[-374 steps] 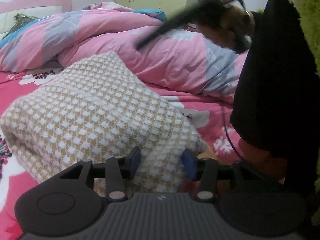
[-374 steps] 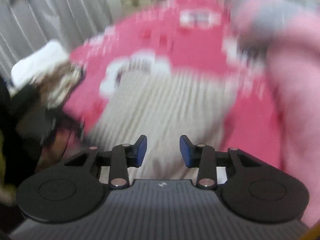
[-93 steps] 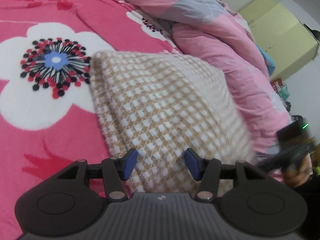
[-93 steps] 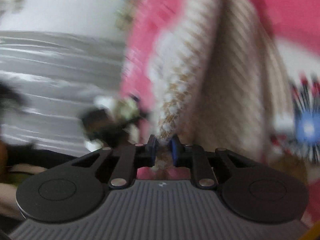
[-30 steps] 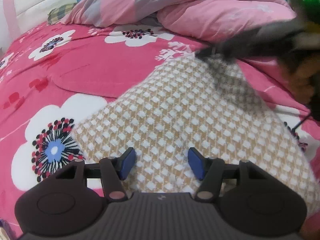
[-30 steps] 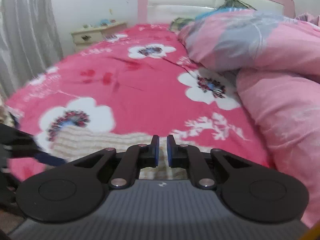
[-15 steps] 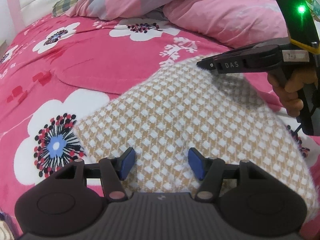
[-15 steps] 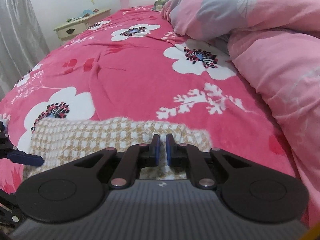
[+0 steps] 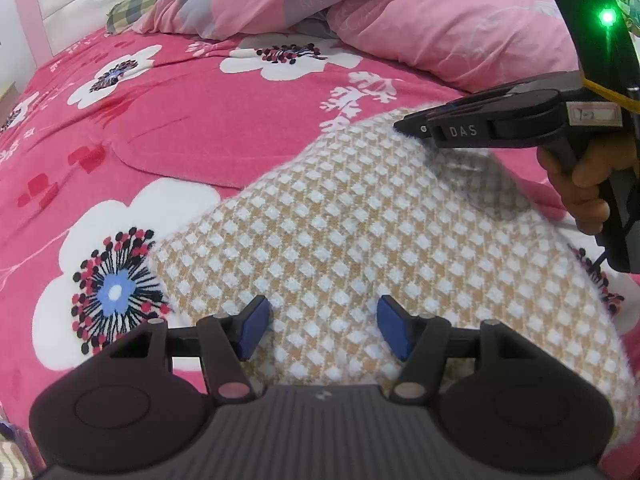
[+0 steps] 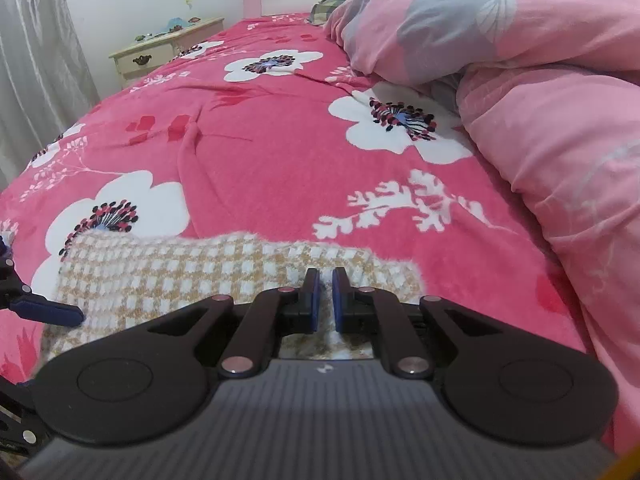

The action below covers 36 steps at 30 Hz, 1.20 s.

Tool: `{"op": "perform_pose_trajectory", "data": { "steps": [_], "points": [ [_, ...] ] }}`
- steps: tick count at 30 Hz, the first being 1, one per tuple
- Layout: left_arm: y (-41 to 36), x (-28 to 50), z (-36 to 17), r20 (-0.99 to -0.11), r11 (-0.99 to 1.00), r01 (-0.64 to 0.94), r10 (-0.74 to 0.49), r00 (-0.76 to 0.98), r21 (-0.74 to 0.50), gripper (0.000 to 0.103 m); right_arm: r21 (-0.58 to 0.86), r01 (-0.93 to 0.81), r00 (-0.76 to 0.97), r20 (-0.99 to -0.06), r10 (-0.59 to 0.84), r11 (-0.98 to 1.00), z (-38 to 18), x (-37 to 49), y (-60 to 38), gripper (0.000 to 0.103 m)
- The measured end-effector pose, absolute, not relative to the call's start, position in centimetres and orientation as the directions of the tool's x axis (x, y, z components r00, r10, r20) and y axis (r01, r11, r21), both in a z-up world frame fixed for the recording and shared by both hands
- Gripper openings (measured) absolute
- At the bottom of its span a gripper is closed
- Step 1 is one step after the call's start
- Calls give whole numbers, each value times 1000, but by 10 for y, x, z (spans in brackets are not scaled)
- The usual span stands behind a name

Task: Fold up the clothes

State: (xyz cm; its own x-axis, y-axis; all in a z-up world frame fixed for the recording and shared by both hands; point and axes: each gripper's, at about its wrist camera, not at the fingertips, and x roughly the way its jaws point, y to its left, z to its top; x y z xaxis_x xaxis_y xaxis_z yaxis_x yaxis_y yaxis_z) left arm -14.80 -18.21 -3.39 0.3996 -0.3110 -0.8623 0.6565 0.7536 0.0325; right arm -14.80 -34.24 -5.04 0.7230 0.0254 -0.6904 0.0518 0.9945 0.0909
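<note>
A folded tan-and-white checked garment lies flat on the pink flowered bedspread. My left gripper is open and hovers over the garment's near edge, holding nothing. My right gripper is nearly shut, its blue pads a narrow gap apart over the garment; I cannot tell whether it pinches cloth. In the left wrist view the right gripper rests its tips at the garment's far corner. A left fingertip shows at the left of the right wrist view.
A bunched pink and grey duvet fills the right side of the bed. A pale nightstand and grey curtain stand beyond the bed's left edge. A pink headboard is at the back.
Over the last second the right gripper came down to the garment's far corner and steadied there, jaws still close together. The left gripper stayed open over the near edge.
</note>
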Motion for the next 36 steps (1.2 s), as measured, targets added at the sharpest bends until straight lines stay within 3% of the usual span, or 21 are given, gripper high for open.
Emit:
{"op": "perform_pose_trajectory", "data": {
  "steps": [36],
  "points": [
    [-180,-151,-33,-856,750,660,-313,412,43,63,75,48,732,-681,16,996,-51,-149,-339,6]
  ]
}}
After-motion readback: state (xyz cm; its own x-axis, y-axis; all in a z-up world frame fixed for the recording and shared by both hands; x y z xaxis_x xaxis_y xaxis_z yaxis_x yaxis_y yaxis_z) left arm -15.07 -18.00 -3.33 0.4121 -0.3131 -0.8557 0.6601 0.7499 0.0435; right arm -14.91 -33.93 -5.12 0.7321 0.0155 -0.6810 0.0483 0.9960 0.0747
